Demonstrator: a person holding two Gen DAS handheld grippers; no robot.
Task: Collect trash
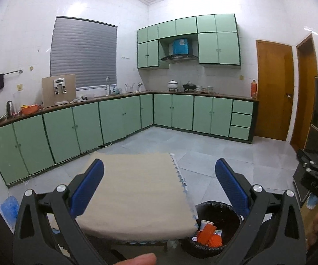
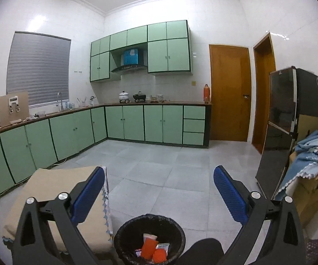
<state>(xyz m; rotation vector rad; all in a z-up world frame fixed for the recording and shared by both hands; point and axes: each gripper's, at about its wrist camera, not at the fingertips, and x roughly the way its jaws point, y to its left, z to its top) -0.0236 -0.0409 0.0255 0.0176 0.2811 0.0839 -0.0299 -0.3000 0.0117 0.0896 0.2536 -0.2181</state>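
A black-lined trash bin stands on the floor right of a small table with a beige cloth. In it lie orange wrappers and a paper cup. The bin and orange wrappers also show in the right wrist view, below and between my fingers. My left gripper is open and empty, held above the table. My right gripper is open and empty, above the bin. The right gripper's body shows at the right edge of the left wrist view.
Green cabinets run along the left and back walls. A black fridge stands right, with a blue cloth on boxes beside it. A blue bag lies on the floor left of the table. Grey tiled floor stretches ahead.
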